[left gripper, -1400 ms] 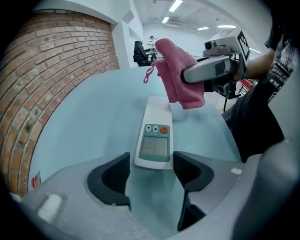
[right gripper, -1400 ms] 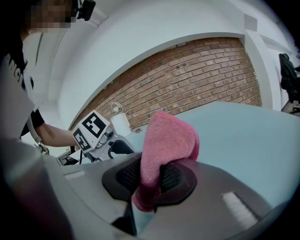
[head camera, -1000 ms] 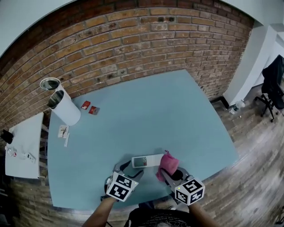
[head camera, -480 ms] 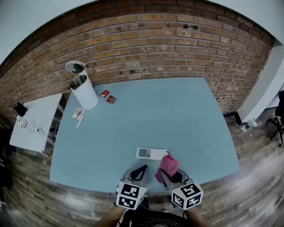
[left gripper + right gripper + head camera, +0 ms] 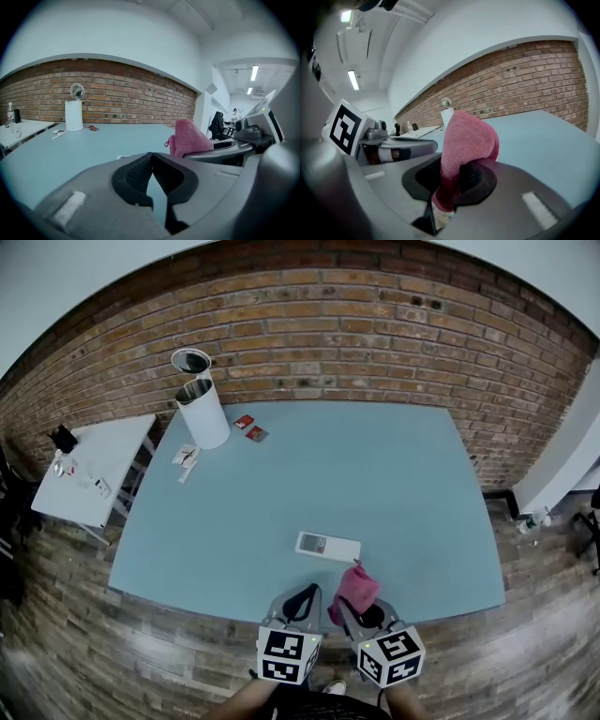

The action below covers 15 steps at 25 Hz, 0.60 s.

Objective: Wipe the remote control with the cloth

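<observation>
The white remote control (image 5: 327, 545) lies flat on the blue table (image 5: 394, 474), near its front edge. My right gripper (image 5: 352, 607) is shut on the pink cloth (image 5: 354, 589), which sticks up past its fingertips just short of the remote's right end. In the right gripper view the cloth (image 5: 466, 140) is bunched between the pads of that gripper (image 5: 457, 176). My left gripper (image 5: 302, 596) hovers at the table's front edge, a little back from the remote. Its jaws (image 5: 151, 157) are shut with nothing between them. The cloth (image 5: 190, 138) shows to its right.
A white cylinder (image 5: 204, 413) with a round mirror (image 5: 190, 360) behind it stands at the back left by the brick wall. Red packets (image 5: 250, 427) and paper slips (image 5: 186, 457) lie near it. A white side table (image 5: 94, 470) stands left of the blue table.
The left gripper stood with jaws apart at the remote's left end; it has since drawn back and shut empty. The right gripper with the cloth has also pulled back from the remote.
</observation>
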Available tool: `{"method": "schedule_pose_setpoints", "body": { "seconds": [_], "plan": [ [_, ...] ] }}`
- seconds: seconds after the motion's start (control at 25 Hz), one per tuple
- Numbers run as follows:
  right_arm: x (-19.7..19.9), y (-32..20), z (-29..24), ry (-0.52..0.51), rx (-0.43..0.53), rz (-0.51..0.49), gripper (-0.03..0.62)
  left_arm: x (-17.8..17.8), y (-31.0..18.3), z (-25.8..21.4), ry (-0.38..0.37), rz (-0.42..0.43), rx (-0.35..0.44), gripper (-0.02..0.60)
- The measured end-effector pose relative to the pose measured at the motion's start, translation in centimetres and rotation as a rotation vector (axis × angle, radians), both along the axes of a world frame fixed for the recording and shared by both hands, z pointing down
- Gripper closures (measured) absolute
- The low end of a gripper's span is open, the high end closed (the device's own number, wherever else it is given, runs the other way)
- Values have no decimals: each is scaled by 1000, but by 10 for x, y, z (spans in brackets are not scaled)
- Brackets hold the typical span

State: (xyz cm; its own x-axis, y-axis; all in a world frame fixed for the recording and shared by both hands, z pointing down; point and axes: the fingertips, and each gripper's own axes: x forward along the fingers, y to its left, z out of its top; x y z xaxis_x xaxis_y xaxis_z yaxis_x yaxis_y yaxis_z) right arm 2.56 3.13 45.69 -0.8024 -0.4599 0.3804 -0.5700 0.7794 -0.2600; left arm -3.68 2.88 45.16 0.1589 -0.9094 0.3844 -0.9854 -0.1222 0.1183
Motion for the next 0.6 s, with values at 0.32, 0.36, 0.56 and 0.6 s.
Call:
{"method": "schedule_pose_setpoints", "body": {
  "seconds": [0.32,0.36,0.56,0.6],
  "plan": [
    [10,9,-6,10,8,29,528,11,14,-2,-5,-30,-17,583],
    [12,9,-7,7,11,33,528,13,15,-3,-6,-29,-19,583],
    [15,11,-10,-3,22,41,528,17,23,-4,-12,-24,-31,584],
    [15,12,-10,-3,26,41,528,17,25,-3,-13,-25,-37,584]
  ]
}}
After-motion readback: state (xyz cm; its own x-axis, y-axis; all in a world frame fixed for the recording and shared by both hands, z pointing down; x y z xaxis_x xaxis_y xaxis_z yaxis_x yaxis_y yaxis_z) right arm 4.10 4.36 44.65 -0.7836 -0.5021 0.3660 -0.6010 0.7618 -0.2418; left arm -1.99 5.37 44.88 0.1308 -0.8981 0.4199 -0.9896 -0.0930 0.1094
